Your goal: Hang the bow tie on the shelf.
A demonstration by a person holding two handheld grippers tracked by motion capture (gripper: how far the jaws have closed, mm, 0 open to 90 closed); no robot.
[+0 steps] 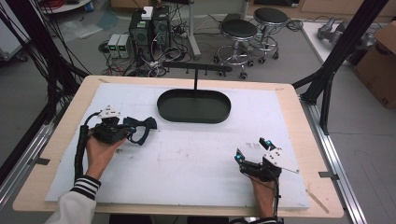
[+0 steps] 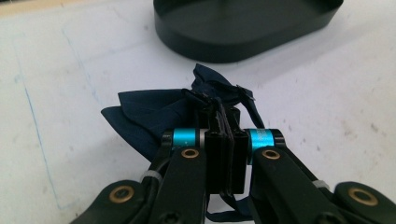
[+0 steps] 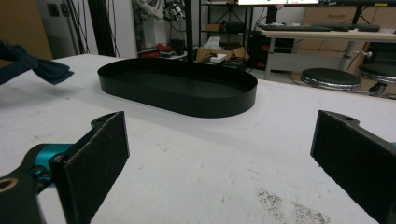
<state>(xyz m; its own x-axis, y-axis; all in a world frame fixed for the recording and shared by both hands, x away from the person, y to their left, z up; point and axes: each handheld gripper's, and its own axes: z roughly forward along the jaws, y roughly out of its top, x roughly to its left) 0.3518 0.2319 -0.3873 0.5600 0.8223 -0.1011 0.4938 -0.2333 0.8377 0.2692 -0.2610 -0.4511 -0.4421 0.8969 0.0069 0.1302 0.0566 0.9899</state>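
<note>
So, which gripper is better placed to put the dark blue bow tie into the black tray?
Left. The left gripper is shut on the bow tie, close to the black tray. The right gripper is open, holds nothing and rests farther back on the white mat.

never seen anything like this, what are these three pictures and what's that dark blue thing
A person sits at a table covered by a white mat, holding a hand-operated two-jaw gripper in each hand. The high view looks down from above; the other two pictures come from cameras riding on each gripper. The left gripper is clamped shut on a dark blue bow tie, seen close up in its own view. The right gripper is open and holds nothing. Farther back stands a black oval tray with a hanger post rising behind it.
</note>
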